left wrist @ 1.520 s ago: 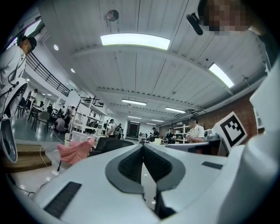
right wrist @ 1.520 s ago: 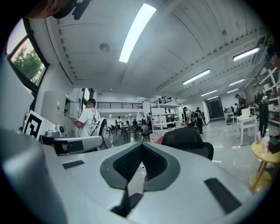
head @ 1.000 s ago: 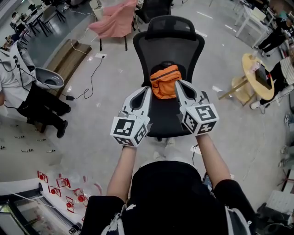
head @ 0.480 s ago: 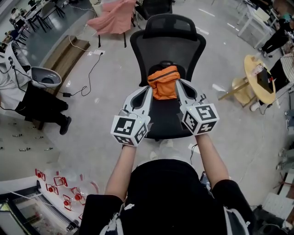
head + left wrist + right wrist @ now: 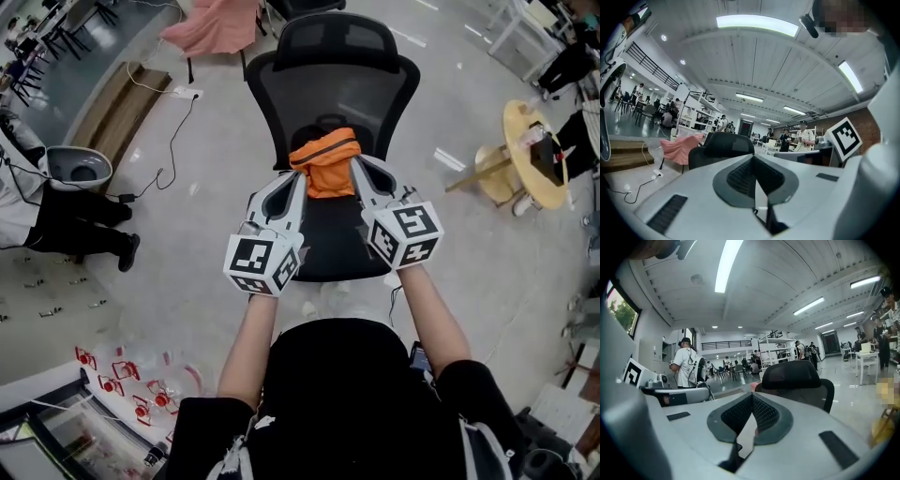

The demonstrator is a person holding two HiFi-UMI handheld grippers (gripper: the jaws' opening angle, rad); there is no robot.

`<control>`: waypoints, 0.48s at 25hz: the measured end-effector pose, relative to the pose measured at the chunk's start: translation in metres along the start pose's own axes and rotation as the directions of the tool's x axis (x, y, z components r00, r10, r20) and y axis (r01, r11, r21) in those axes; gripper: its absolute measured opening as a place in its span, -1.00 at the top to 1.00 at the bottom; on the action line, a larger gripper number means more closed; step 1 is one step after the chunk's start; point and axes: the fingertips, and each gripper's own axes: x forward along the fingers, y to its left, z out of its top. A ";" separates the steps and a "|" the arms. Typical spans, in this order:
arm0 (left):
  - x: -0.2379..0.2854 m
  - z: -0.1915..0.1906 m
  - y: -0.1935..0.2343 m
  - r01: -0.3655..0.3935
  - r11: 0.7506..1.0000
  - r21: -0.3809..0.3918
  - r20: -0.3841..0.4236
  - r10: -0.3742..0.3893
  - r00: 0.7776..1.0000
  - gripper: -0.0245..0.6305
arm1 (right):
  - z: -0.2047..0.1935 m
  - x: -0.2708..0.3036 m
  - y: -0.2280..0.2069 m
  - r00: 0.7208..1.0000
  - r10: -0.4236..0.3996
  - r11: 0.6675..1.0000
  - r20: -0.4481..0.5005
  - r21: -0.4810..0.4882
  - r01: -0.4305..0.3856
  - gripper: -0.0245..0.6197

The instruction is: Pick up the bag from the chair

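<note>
Inspecting the head view: recorded a crumpled orange soft-fabric bag (image 5: 323, 167) slumped on the dark seat of a black mesh-backed office chair (image 5: 333, 89), at the foot of the backrest. Noted a dark-trimmed rim along the bag's far edge, turned toward the backrest and slanting up to the picture's right. Found width and depth nearly equal from above; unable to fix a long axis. Recorded limp, creased cloth with rounded corners, and open mesh on the chair back under a curved headrest.

Noted the left gripper (image 5: 296, 181), white and grey moulded plastic with two jaws, tipped just beside the bag's near left corner. Noted the right gripper (image 5: 360, 169), of the same build, tipped just beside the bag's right edge. Unable to confirm contact from above. Observed both angled inward, converging on the bag, and fitted at the rear with a white cube bearing black square markers. Confirmed in each gripper view ribbed dark pads pressed together with nothing between them. Recorded bare forearms stretched forward, roughly parallel, with hands hidden behind the cubes.
</note>
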 end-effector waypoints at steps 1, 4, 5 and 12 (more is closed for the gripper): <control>0.005 -0.003 0.002 -0.002 1.000 -0.005 -0.006 0.002 1.000 0.90 | -0.002 0.004 -0.004 1.000 0.002 1.000 -0.007 0.002 -0.002 0.92; 0.019 -0.009 0.010 -0.013 1.000 -0.020 -0.018 0.012 1.000 0.90 | -0.006 0.017 -0.015 1.000 0.012 1.000 -0.024 0.003 -0.012 0.92; 0.024 -0.012 0.012 -0.016 1.000 -0.024 -0.023 0.016 1.000 0.90 | -0.008 0.021 -0.019 0.999 0.014 1.000 -0.030 0.002 -0.014 0.92; 0.060 -0.040 0.023 -0.043 0.997 -0.056 -0.074 0.039 0.997 0.90 | -0.028 0.046 -0.053 0.996 0.031 0.999 -0.088 0.021 -0.029 0.92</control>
